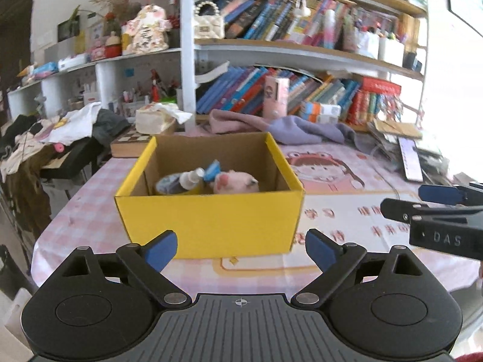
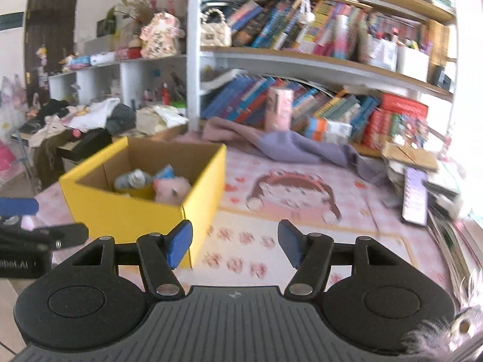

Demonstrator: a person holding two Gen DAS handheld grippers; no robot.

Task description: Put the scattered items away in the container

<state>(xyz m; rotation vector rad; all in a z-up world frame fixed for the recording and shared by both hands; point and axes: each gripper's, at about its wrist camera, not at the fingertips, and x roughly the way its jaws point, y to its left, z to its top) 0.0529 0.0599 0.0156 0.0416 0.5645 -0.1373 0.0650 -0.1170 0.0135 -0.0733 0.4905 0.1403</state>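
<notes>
A yellow cardboard box (image 1: 211,220) stands open on the pink checked tablecloth (image 1: 347,217). Inside it lie a pink plush toy (image 1: 235,182), a white bottle (image 1: 190,178), a blue item (image 1: 212,170) and a round tin (image 1: 172,185). My left gripper (image 1: 241,250) is open and empty, just in front of the box's near wall. My right gripper (image 2: 235,246) is open and empty, to the right of the box (image 2: 135,211) above the tablecloth (image 2: 302,211). The plush (image 2: 172,190) and the bottle (image 2: 137,178) also show in the right wrist view. Each gripper appears at the edge of the other's view.
A purple cloth (image 1: 302,129) lies behind the box. A bookshelf (image 1: 286,51) runs along the back. A stack of papers and a remote (image 2: 415,196) sit at the right edge. A chessboard box (image 1: 132,141) and heaped clothes (image 1: 60,132) lie at the left.
</notes>
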